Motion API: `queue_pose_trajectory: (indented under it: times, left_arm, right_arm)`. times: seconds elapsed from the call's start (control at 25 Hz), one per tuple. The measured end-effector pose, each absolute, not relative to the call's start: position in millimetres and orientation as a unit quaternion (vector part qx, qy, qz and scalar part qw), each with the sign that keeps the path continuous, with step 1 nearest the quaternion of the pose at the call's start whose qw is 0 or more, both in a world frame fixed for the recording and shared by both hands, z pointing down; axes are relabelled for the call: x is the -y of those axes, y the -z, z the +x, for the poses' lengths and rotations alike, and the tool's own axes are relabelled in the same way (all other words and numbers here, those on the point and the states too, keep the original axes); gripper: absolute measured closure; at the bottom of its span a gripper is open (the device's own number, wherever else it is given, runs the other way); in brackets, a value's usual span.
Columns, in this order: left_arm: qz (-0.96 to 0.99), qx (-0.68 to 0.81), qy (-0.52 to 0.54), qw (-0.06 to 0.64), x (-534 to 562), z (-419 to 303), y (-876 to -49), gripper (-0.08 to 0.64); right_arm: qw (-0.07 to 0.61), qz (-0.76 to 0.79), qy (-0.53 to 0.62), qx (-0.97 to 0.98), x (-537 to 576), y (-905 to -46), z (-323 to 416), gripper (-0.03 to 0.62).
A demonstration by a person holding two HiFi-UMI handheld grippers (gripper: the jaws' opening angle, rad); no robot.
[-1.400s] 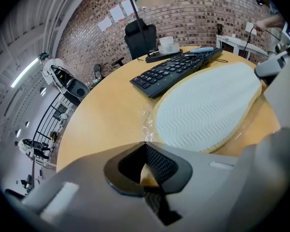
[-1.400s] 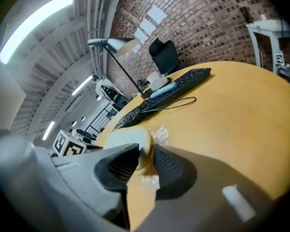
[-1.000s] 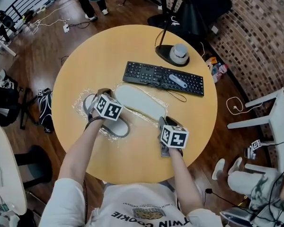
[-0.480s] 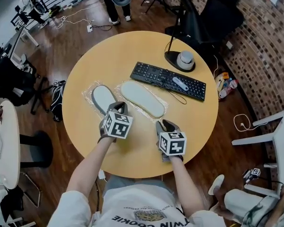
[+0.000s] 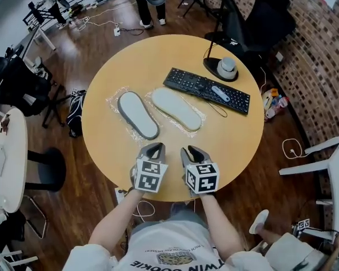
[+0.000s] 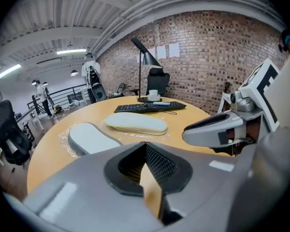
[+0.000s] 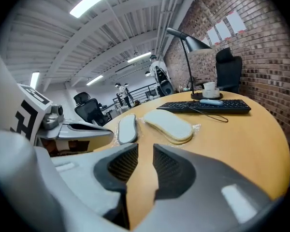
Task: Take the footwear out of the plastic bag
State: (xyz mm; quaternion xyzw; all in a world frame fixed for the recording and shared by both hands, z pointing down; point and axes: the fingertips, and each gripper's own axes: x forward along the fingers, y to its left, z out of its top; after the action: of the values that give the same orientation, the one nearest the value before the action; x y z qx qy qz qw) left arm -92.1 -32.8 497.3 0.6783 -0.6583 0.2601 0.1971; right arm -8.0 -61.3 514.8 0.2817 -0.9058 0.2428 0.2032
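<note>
Two slippers lie side by side mid-table, each on crinkled clear plastic (image 5: 114, 97). The grey slipper (image 5: 138, 114) is on the left and the white slipper (image 5: 177, 109) on the right. Both also show in the left gripper view, the grey slipper (image 6: 89, 138) and the white slipper (image 6: 136, 122), and in the right gripper view, the grey slipper (image 7: 126, 128) and the white slipper (image 7: 170, 124). My left gripper (image 5: 153, 149) hovers at the table's near edge, shut and empty (image 6: 145, 151). Beside it, my right gripper (image 5: 191, 153) holds nothing, its jaws a narrow gap apart (image 7: 145, 153).
A black keyboard (image 5: 207, 90) with a white object on it lies behind the slippers. A desk lamp base (image 5: 226, 68) stands at the far right. The round wooden table (image 5: 231, 134) has its near edge right under the grippers. Chairs and cables surround it.
Both grippers have drawn back from the slippers to the table's near edge. The left one has come off the grey slipper, which now lies uncovered.
</note>
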Motion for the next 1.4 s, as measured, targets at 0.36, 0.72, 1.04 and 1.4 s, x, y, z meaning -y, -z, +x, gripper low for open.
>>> queue_pose_trajectory:
  times: [0.36, 0.72, 1.04, 1.4]
  left_arm:
    - [0.689, 0.659, -0.213, 0.213, -62.3, -51.2, -488.8, 0.557]
    - [0.706, 0.657, -0.180, 0.194, -172.6, 0.9, -468.3, 0.557]
    - [0.712, 0.656, -0.148, 0.204, -244.1, 50.7, -457.6, 0.557]
    - [0.705, 0.666, -0.142, 0.196, -288.3, 92.7, -448.8, 0.557]
  right_arm:
    - [0.193, 0.270, -0.204, 0.921, -35.5, -485.9, -3.4, 0.511]
    - [0.183, 0.291, -0.165, 0.924, -153.6, -460.4, 38.0, 0.535]
    - [0.199, 0.289, -0.152, 0.924, -234.0, -453.8, 81.3, 0.551]
    - [0.182, 0.280, -0.151, 0.930, -271.1, -440.8, 116.1, 0.568]
